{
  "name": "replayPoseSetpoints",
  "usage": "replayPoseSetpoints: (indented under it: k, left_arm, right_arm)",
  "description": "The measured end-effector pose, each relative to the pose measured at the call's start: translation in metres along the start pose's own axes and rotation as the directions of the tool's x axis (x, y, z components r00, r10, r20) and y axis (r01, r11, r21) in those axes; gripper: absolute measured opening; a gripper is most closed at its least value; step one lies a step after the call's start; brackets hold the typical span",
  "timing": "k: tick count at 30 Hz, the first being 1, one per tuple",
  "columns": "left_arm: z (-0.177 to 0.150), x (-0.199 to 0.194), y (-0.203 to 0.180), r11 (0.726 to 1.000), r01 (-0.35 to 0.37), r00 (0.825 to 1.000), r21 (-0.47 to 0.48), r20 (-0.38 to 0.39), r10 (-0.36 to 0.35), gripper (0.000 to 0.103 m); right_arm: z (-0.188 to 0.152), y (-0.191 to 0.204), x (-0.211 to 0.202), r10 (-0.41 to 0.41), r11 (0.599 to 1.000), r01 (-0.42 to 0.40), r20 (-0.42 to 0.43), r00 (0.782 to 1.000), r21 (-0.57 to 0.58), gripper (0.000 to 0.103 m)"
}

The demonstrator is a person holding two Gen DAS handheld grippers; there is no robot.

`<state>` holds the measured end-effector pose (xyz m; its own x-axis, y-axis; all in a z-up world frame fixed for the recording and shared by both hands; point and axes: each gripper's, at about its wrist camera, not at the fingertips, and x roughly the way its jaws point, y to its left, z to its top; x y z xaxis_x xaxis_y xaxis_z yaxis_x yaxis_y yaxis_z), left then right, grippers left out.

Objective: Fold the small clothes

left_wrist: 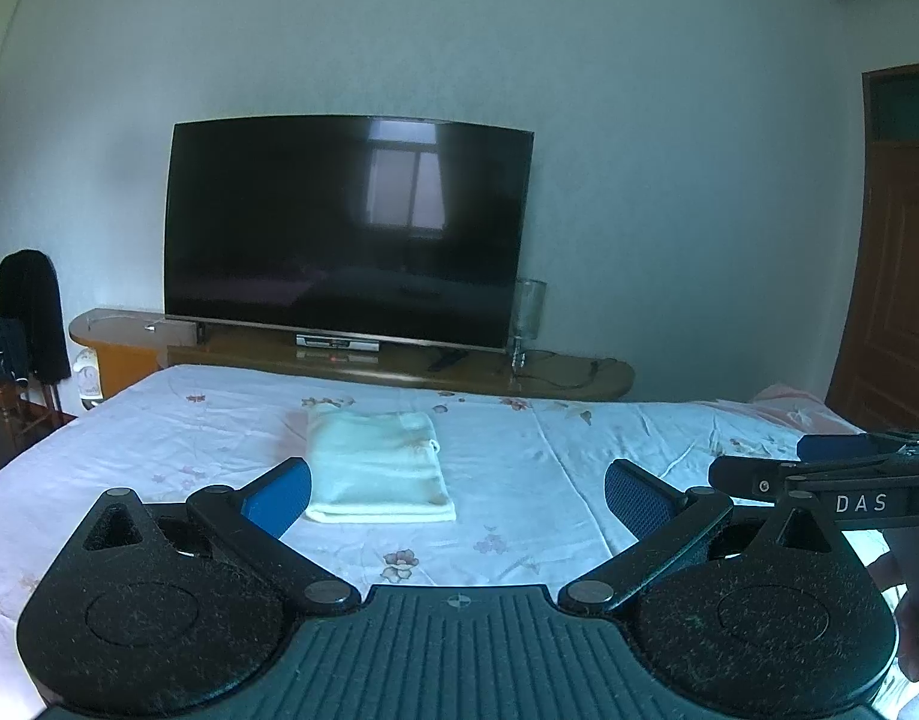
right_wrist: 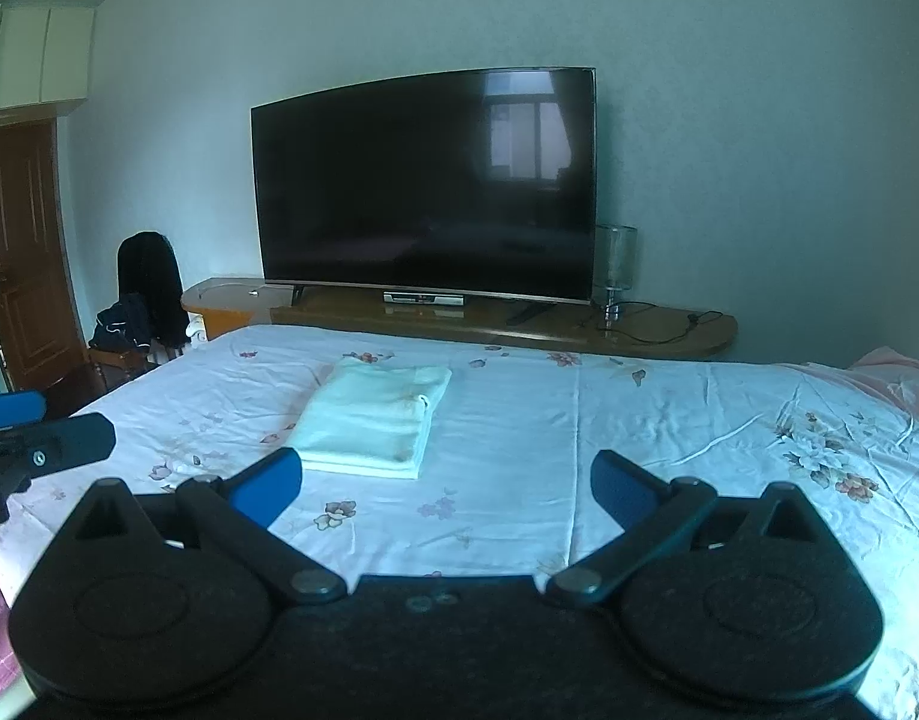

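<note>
Now the pale green folded cloth [left_wrist: 378, 468] lies flat on the white bed sheet with small pink flowers [left_wrist: 519, 480], in the lower middle of the left wrist view, a neat rectangle with its edges stacked. The left gripper [left_wrist: 458, 495] hovers just before it with its blue-padded fingers [left_wrist: 279, 495] spread wide apart, holding nothing. The right gripper [right_wrist: 446, 483] is released as well — its two fingers [right_wrist: 267, 489] stand far from each other, and the cloth [right_wrist: 372, 417] sits a little left of centre beyond them. At the far right edge of the left view the right gripper [left_wrist: 819, 468] shows from the side. Behind the bed, a large black television [left_wrist: 345, 228] stands on a long brown wooden cabinet [left_wrist: 399, 366] — upper middle of both frames.
</note>
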<state>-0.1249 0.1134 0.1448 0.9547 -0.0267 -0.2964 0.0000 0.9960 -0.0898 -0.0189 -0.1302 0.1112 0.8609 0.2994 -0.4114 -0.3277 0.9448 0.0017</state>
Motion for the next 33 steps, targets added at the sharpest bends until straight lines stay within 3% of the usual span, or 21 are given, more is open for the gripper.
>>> replayPoseSetpoints:
  k: [33]
  left_arm:
    - [0.0052,-0.0025,0.0000,1.000,-0.022,1.000,0.021,-0.002,0.023,0.103]
  right_arm:
    - [0.0043,0.0015,-0.0066,0.019,1.000,-0.019,0.010,1.000,-0.004,0.103]
